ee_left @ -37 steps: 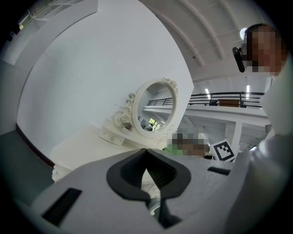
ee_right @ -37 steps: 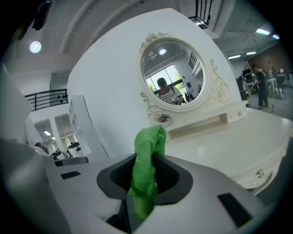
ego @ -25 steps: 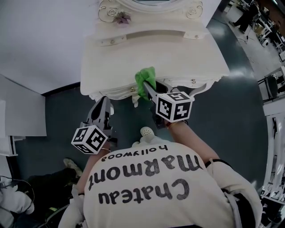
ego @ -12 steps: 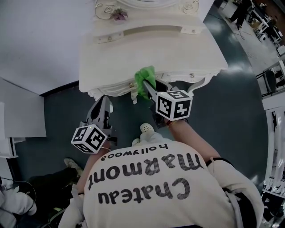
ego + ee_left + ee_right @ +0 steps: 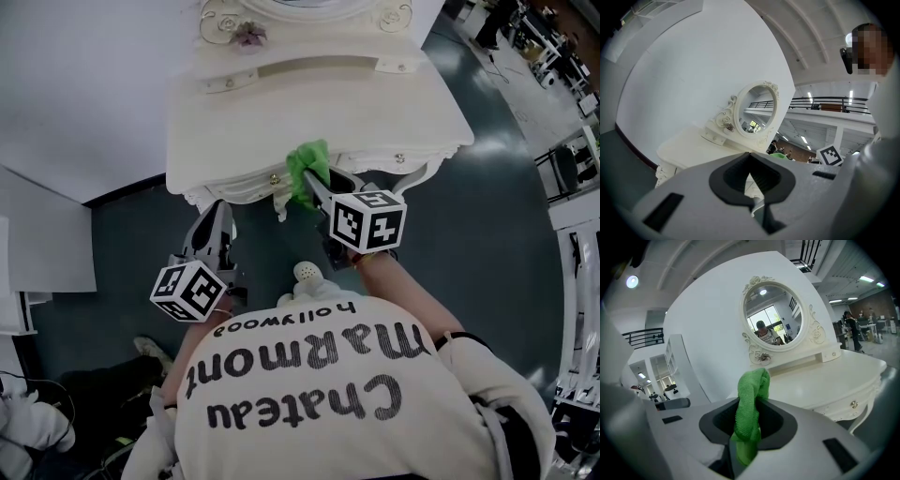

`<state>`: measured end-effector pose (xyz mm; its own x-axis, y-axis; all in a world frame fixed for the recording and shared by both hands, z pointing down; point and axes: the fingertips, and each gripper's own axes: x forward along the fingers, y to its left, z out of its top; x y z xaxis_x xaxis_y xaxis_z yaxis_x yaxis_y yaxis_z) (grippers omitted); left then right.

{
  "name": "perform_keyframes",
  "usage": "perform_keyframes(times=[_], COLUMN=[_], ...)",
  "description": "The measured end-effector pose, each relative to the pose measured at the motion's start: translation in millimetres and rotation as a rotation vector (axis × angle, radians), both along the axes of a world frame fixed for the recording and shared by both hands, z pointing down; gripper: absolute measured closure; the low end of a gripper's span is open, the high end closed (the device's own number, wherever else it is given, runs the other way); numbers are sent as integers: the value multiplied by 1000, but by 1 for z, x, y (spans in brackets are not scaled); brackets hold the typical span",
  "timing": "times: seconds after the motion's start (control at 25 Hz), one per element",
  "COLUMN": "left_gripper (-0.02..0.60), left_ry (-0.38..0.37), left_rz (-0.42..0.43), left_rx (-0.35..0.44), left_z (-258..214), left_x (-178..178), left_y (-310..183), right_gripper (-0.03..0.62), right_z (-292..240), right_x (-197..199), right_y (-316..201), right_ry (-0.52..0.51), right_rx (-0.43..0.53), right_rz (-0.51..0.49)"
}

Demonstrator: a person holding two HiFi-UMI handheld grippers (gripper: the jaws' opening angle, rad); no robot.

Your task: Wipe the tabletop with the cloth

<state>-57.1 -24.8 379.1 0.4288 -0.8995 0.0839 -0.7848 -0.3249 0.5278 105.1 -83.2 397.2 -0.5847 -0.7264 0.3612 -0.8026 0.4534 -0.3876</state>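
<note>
A cream dressing table (image 5: pixel 375 103) with an oval mirror (image 5: pixel 773 317) stands against the white wall. My right gripper (image 5: pixel 309 183) is shut on a bunched green cloth (image 5: pixel 306 167), held at the table's front edge above the drawer. In the right gripper view the green cloth (image 5: pixel 749 413) sticks up from between the closed jaws, with the table (image 5: pixel 834 373) just beyond. My left gripper (image 5: pixel 214 217) hangs lower and to the left, in front of the table's left corner, over the dark floor. Its jaws are shut with nothing between them (image 5: pixel 751 187).
The table's front has a drawer with small knobs (image 5: pixel 399 157) and curved legs (image 5: pixel 422 178). A raised shelf (image 5: pixel 309 67) runs along the back under the mirror. Dark floor (image 5: pixel 487 216) lies to the right, a white wall (image 5: pixel 84 84) to the left. A white stool top (image 5: pixel 307 275) sits near my body.
The view has shifted slightly; both grippers keep almost the same place, the right one still at the table's front edge with the cloth.
</note>
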Motion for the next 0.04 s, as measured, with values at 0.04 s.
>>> perform_keyframes(times=[0.04], left_gripper=[574], left_ry=[0], left_rz=[3], left_rx=[0], left_z=[0], left_x=[0], left_y=[1], right_gripper=[491], right_z=[0], right_x=[0], right_y=[1], right_ry=[0], right_rx=[-1], right_rz=[2])
